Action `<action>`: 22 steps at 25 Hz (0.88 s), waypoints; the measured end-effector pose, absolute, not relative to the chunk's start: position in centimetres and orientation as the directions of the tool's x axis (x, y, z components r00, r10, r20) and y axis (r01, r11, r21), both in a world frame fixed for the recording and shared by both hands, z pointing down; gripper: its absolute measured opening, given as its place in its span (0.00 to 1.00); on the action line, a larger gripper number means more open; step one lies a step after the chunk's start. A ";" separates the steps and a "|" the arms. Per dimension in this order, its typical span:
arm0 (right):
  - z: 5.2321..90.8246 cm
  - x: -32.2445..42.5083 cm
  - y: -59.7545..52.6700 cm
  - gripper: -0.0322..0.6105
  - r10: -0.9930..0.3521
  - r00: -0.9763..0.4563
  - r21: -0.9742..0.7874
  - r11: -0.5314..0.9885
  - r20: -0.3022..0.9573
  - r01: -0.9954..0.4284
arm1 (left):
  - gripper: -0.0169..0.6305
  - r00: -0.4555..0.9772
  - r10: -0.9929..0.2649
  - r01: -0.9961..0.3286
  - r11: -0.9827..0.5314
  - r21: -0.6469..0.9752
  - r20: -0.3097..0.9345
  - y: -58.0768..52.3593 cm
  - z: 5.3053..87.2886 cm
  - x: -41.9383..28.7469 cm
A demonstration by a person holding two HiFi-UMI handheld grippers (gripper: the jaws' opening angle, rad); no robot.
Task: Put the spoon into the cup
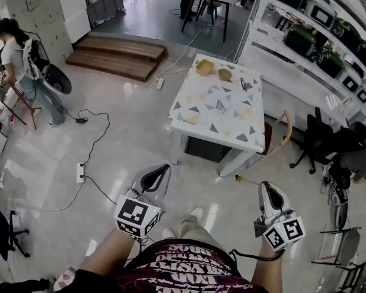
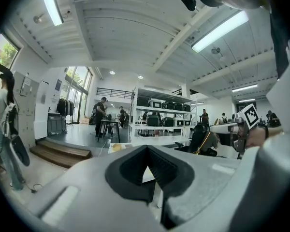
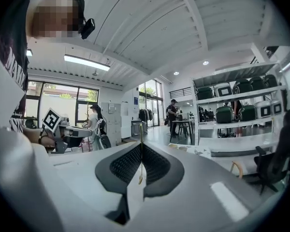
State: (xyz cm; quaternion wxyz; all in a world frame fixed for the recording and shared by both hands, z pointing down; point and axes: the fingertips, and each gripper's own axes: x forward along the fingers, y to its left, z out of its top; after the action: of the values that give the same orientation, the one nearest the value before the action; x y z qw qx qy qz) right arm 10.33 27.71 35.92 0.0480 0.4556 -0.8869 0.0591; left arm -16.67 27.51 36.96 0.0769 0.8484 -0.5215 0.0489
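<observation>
1. The right gripper (image 1: 268,194) has its fingers clamped on the thin spoon (image 1: 246,180), bowl end forward; hold it firmly.
2. The left gripper (image 1: 155,178) has its fingers together and holds nothing.
3. Approach the worktop (image 1: 232,130) well ahead; I cannot tell which item there is the cup, so find it first.

A glossy, mirror-like finish is shown by the floor (image 1: 128,133). At 11 o'clock in the head view, steps (image 1: 119,54) of brown wood are seen. The table (image 1: 232,124) top is matt. The left gripper (image 2: 146,149) and right gripper (image 3: 141,146) are cased in smooth matt grey plastic. The right gripper's black pads (image 3: 123,164) are finely ribbed. The thin spoon (image 1: 247,180) is golden; metal or wood cannot be told.
</observation>
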 end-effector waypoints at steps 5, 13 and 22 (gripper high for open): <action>37.0 10.2 25.1 0.10 -0.793 -0.593 -0.090 0.587 0.139 -0.805 | 0.03 0.449 -0.871 -0.893 -0.446 0.064 0.199 25.0 37.8 -16.3; 38.1 12.6 21.3 0.10 -0.806 -0.575 -0.118 0.563 0.142 -0.818 | 0.03 0.474 -0.854 -0.879 -0.473 0.055 0.216 20.9 38.2 -13.7; 39.8 14.5 17.7 0.10 -0.797 -0.576 -0.139 0.559 0.182 -0.817 | 0.03 0.481 -0.838 -0.876 -0.473 0.096 0.257 17.1 40.6 -11.6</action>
State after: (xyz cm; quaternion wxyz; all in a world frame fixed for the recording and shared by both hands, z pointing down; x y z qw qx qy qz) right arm 14.50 17.66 39.80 0.0493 0.4576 -0.8816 0.1045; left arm -11.62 17.11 40.55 0.1075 0.8537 -0.5020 0.0874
